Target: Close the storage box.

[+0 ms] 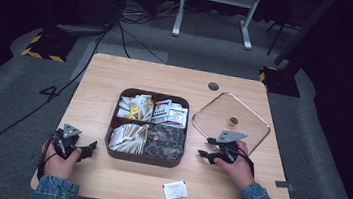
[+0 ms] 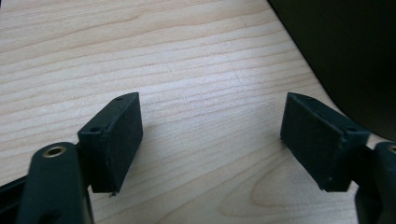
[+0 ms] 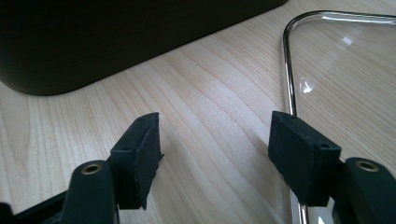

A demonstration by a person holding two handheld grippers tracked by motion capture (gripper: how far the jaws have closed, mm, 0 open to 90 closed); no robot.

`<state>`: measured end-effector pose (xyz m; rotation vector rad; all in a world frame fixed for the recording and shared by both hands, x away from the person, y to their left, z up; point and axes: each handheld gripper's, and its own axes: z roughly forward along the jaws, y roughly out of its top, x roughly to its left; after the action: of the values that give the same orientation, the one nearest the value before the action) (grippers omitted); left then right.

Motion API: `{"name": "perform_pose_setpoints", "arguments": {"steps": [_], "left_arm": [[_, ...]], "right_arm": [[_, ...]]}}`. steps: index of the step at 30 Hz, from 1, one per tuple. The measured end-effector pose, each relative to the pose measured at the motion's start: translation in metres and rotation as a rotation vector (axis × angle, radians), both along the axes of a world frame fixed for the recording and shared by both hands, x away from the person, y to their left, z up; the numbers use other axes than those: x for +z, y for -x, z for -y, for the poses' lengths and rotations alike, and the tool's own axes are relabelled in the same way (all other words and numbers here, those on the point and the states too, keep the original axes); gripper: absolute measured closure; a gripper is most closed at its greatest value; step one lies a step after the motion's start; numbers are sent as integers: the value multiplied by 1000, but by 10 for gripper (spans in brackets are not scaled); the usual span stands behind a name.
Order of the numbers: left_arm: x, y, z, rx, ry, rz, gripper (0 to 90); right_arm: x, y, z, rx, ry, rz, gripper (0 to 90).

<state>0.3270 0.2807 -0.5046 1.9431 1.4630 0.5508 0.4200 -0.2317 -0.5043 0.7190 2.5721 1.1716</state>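
While both hands rest on the pale wooden table (image 1: 101, 78), the left gripper (image 1: 89, 148) stands wide and empty beside the dark compartmented sachet tray (image 1: 145, 157). The right gripper (image 1: 205, 147), moderately open and empty, hovers at the clear glass lid (image 1: 257, 120); a careless advance could knock its rim.

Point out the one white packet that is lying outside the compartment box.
The lone white packet on the bare table near the front edge, in front of the box; all other packets sit inside its compartments.
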Motion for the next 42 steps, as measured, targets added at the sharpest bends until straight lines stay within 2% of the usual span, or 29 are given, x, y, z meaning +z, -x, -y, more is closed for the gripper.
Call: {"name": "perform_pose_setpoints", "arguments": {"steps": [5,17,22,30,33,37,42], "left_arm": [[0,-1,2,-2,-23,-2,209],[0,-3,2,-9,-21,-8,183],[-1,-4,2,-11,-20,-9,172],[-1,-5,1,-22,-20,-10,163],[-1,-5,1,-21,-21,-10,163],[-1,-5,1,-21,-21,-10,163],[-1,-5,1,-21,-21,-10,163]], "right_arm": [[0,0,0,0,0,0,347],[0,0,-1,0,2,3,334],[2,-1,-3,1,12,-14,327],[24,-11,7,-33,-42,-40,353],[34,-17,13,-56,-68,-28,354],[47,-25,25,-109,-132,-28,350],[59,-38,35,-163,-142,6,338]]}}
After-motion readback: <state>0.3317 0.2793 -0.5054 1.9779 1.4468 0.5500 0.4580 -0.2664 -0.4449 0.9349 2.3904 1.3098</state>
